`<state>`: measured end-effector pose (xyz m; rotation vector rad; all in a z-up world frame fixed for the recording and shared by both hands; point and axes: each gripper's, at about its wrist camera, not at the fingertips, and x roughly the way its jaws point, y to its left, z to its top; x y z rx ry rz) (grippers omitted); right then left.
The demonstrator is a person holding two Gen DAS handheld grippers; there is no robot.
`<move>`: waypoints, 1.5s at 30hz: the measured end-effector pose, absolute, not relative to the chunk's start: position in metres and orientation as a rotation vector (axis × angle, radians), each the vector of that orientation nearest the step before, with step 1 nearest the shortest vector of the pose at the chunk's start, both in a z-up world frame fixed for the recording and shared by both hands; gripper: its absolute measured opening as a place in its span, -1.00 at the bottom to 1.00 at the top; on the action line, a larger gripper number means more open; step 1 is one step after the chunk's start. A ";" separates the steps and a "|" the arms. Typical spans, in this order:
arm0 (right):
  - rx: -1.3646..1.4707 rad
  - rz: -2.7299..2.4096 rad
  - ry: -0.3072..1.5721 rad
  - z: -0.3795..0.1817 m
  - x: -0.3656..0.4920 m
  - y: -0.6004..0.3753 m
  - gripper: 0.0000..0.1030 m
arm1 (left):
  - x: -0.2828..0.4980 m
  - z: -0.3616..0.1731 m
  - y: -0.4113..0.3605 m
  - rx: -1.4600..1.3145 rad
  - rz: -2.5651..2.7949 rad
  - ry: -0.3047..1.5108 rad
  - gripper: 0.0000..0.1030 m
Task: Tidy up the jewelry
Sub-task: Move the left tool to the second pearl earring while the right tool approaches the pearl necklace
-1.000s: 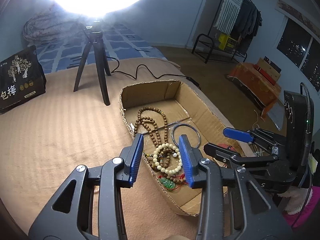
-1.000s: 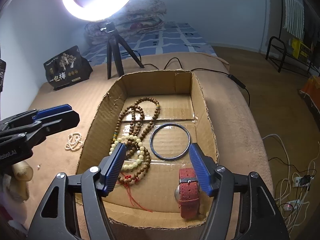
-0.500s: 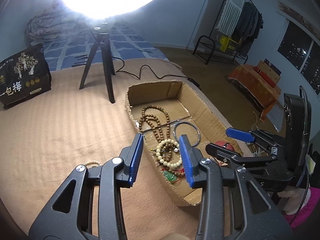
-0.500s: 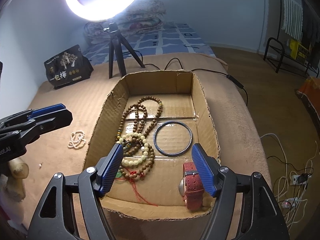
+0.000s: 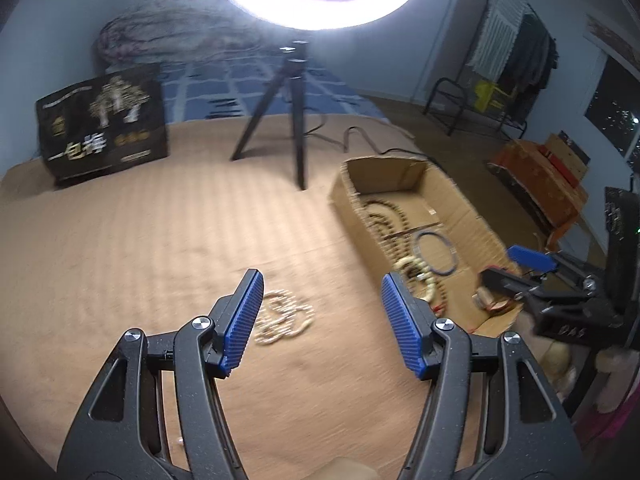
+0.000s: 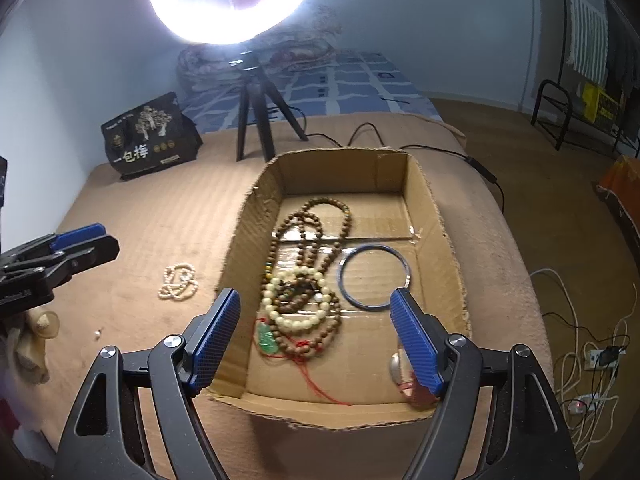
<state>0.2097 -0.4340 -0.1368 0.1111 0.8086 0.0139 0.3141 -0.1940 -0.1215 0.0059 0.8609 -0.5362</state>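
Blue ribbed pads of the left gripper [image 5: 320, 320], jaws just opened wide and empty, frame the pearl strand [image 5: 282, 318] heaped on tan corduroy left of the cardboard box [image 6: 436, 216]. Light, limp and slippery, it is likely best pinched across the bunched loops. Right gripper [image 6: 316, 336] hangs open, empty, over the box.

The right tool [image 6: 316, 320], its jaws just widened and empty, hangs over the cardboard box [image 6: 436, 216] holding brown beads [image 6: 316, 224], a bangle [image 6: 374, 278] and perhaps a watch [image 6: 404, 380], half hidden.
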 end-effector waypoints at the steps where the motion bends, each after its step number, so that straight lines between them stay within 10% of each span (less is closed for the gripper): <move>1: 0.109 0.018 0.807 -0.136 0.210 -0.431 0.50 | 0.314 -0.123 -0.187 0.013 -0.525 0.862 0.23; 38: 0.014 0.240 0.921 -0.184 0.256 -0.281 0.49 | 0.246 -0.199 -0.060 -0.014 -0.423 0.960 0.23; 45: 0.012 0.220 0.972 -0.202 0.270 -0.278 0.28 | 0.250 -0.209 -0.070 0.006 -0.468 0.984 -0.34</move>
